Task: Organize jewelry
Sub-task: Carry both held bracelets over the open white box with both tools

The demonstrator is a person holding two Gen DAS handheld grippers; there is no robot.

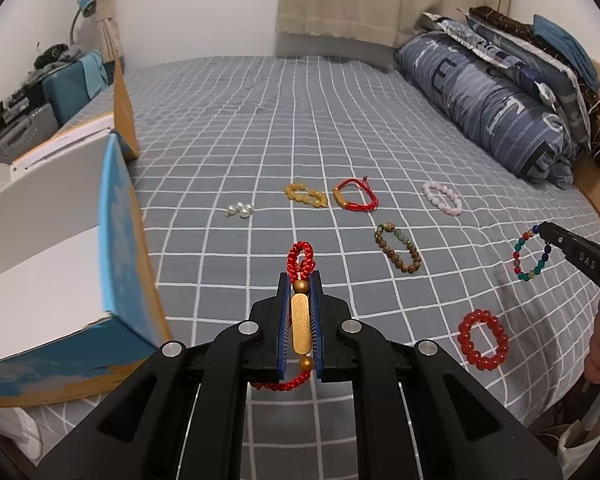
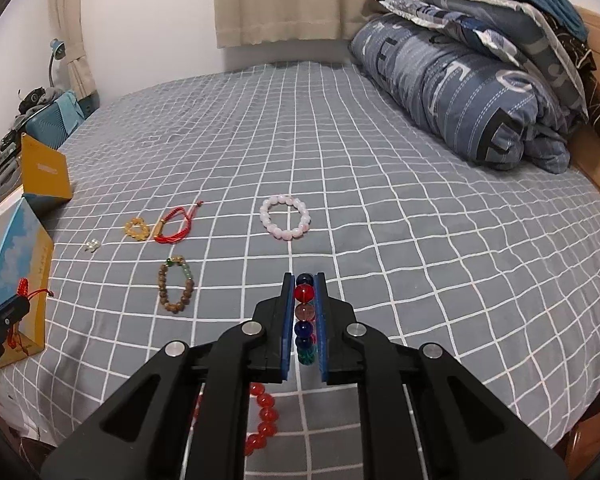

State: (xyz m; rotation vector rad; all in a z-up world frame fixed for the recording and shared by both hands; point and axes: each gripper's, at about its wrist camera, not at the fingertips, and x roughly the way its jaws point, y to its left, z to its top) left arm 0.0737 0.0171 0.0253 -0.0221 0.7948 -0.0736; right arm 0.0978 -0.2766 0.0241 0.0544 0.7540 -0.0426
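Note:
My left gripper (image 1: 300, 280) is shut on a red cord bracelet with a gold bar (image 1: 301, 328), held above the bed next to the open blue-and-white box (image 1: 116, 248). My right gripper (image 2: 304, 278) is shut on a multicoloured glass bead bracelet (image 2: 304, 308); it also shows in the left wrist view (image 1: 530, 256), hanging from the right gripper (image 1: 544, 230). On the bed lie a pearl piece (image 1: 240, 210), a yellow bead bracelet (image 1: 306, 195), a red cord bracelet (image 1: 356, 199), a pink bead bracelet (image 1: 442, 198), a brown wooden bead bracelet (image 1: 398, 248) and a red bead bracelet (image 1: 483, 339).
The grey checked bedsheet (image 1: 280, 120) covers the bed. A rolled blue duvet and stacked pillows (image 1: 500, 92) lie at the far right. A yellow box lid (image 1: 124, 108) stands behind the open box. A cluttered side table (image 1: 28, 92) is at the far left.

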